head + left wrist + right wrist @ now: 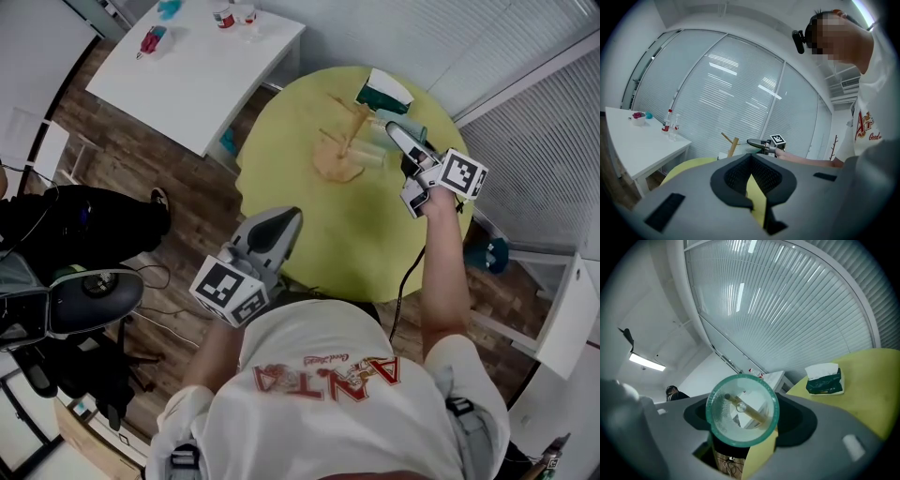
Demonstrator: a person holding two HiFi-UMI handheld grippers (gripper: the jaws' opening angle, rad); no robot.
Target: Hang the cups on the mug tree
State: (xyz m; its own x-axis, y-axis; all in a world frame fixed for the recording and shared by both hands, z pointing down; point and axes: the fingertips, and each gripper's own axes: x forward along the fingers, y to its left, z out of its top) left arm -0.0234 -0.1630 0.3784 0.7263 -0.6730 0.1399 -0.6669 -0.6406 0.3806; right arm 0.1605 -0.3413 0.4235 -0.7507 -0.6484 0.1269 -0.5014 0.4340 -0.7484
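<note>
At the far left of the head view, a white table [202, 84] carries two small bottles [232, 14] near its far edge and stands just beside the round yellow table [356, 234]. The left gripper [289, 217] is held low at the near-left rim of the yellow table, well apart from the work area. Its own view shows the jaws drawn together, leaving only a thin slit through which the yellow tabletop shows; nothing is held between them. Further right, the wooden mug tree [337, 155] stands on its flat base near the middle of the far half of the yellow table, with bare pegs angling outward from the post. Just right of the tree, the right gripper [396, 131] is extended at arm's length with its jaws pointing toward the tree. The right gripper view shows those jaws clamped on a clear glass cup [742, 411] with a green-tinted rim, its round end facing the camera. One wooden peg is visible through the glass; whether the peg is inside the cup or behind it cannot be determined. Beyond the right gripper, a green tissue box [382, 94] with a white sheet protruding rests near the far rim of the yellow table.
</note>
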